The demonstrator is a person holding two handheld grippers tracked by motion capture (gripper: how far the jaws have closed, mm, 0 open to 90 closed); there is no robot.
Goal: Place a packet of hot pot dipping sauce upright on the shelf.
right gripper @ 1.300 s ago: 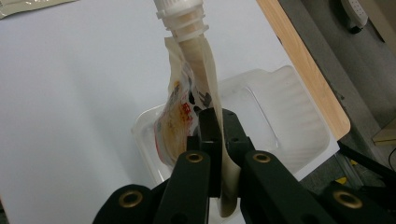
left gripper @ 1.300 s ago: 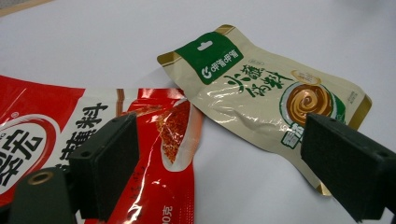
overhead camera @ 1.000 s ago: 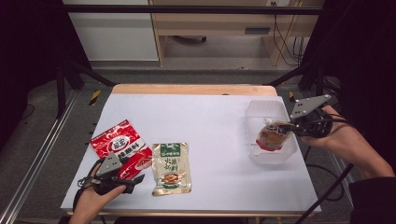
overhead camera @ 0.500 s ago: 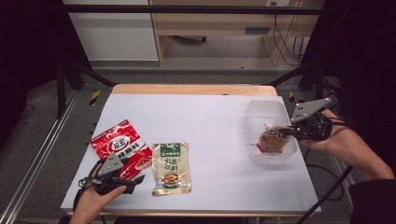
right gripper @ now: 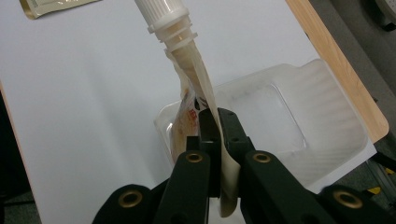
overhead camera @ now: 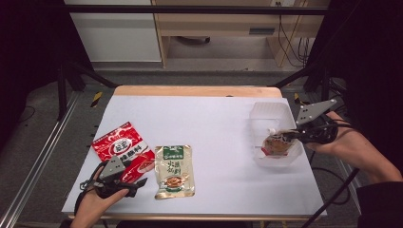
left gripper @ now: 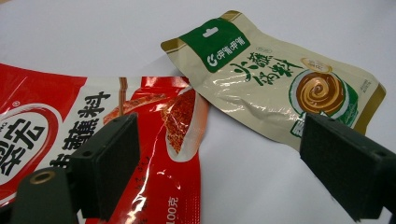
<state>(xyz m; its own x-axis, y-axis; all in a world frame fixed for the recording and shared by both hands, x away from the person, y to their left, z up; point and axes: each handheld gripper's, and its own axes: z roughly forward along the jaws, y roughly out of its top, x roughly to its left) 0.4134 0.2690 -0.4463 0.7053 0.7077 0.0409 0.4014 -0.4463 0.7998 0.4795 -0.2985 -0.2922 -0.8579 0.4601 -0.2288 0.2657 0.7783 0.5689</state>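
Right hand-held gripper (right gripper: 218, 122) clamps spouted pouch (right gripper: 187, 70).

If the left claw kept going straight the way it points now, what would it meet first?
Probably the red sauce packet: the open left claw already hangs over its corner, with the beige packet just beyond. Height above the table is unclear.
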